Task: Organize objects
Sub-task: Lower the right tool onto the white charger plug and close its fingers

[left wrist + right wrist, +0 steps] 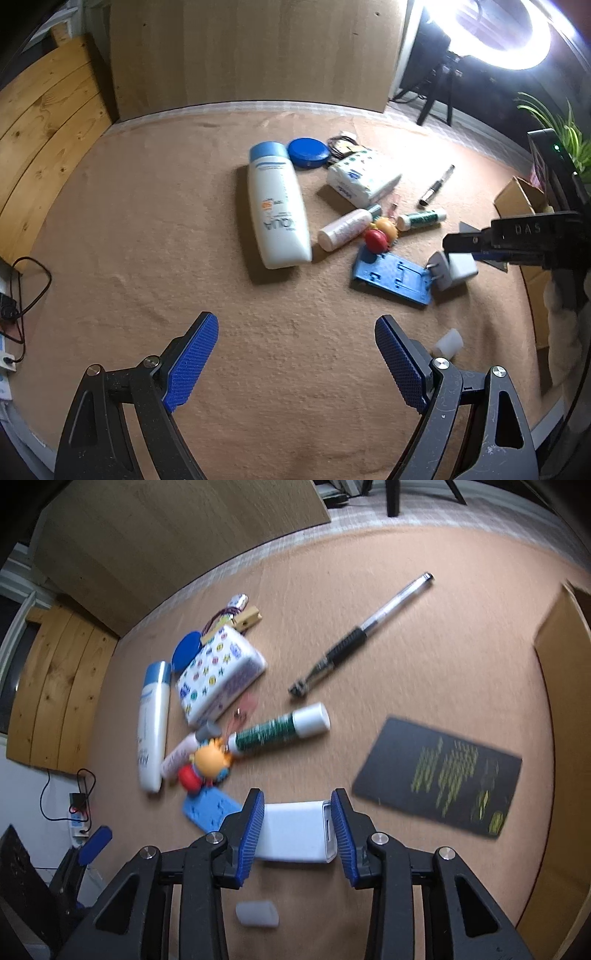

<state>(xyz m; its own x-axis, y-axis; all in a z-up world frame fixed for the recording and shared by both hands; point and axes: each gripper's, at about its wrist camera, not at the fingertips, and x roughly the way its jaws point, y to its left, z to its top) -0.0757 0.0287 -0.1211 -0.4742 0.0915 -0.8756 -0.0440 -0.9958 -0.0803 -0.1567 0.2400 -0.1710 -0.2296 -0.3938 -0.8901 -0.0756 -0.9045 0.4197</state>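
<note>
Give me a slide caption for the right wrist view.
Right gripper jaws around white charger amid scattered toiletries.

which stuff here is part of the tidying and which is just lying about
Part of the job:
- white charger plug, between the right gripper jaws
- sunscreen bottle
- tissue pack
- glue stick
- pen
- blue phone stand
- toy figure

Just lying about:
- ring light
- power strip
- plant
</note>
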